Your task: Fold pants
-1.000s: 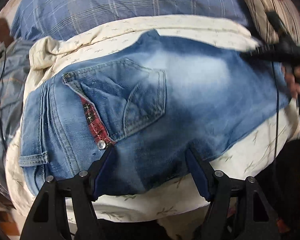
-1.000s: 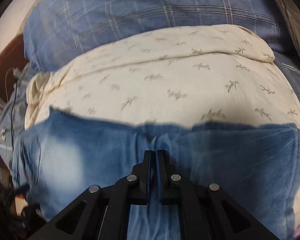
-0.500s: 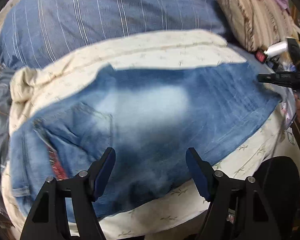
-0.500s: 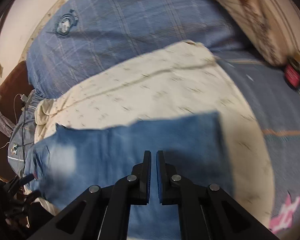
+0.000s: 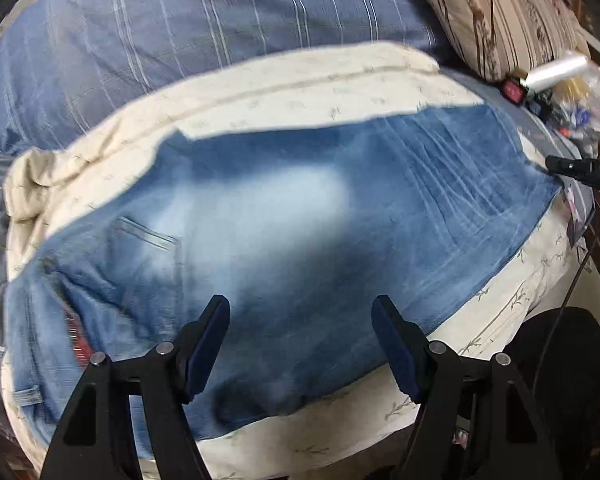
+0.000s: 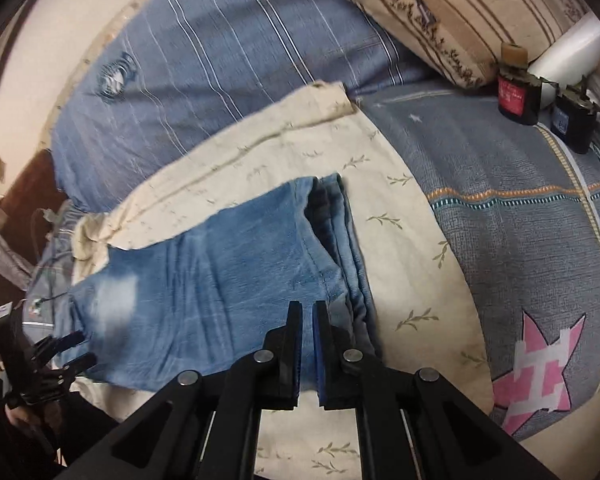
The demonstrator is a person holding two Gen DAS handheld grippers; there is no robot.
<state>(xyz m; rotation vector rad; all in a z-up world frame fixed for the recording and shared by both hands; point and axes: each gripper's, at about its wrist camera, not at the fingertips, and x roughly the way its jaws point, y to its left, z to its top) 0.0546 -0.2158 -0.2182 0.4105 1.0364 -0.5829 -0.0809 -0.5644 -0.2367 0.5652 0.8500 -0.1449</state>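
Note:
Blue denim pants lie folded flat on a cream leaf-print cloth, the back pocket toward the left. My left gripper hovers open over their near edge with nothing between its fingers. My right gripper is shut above the pants' right part, near the stacked folded end; no cloth shows between its pads. At the right edge of the left wrist view, the right gripper points at the pants' far right corner. The left gripper shows at the lower left of the right wrist view.
A blue striped duvet lies behind the cloth, with a striped pillow at the back right. Small dark bottles and a white roll stand near the pillow. To the right is a grey-blue sheet with a pink star.
Both grippers have moved right along the pants. The pocket has slid to the left in the left wrist view, and the right gripper now overlooks the folded right end. Neither jaw has changed.

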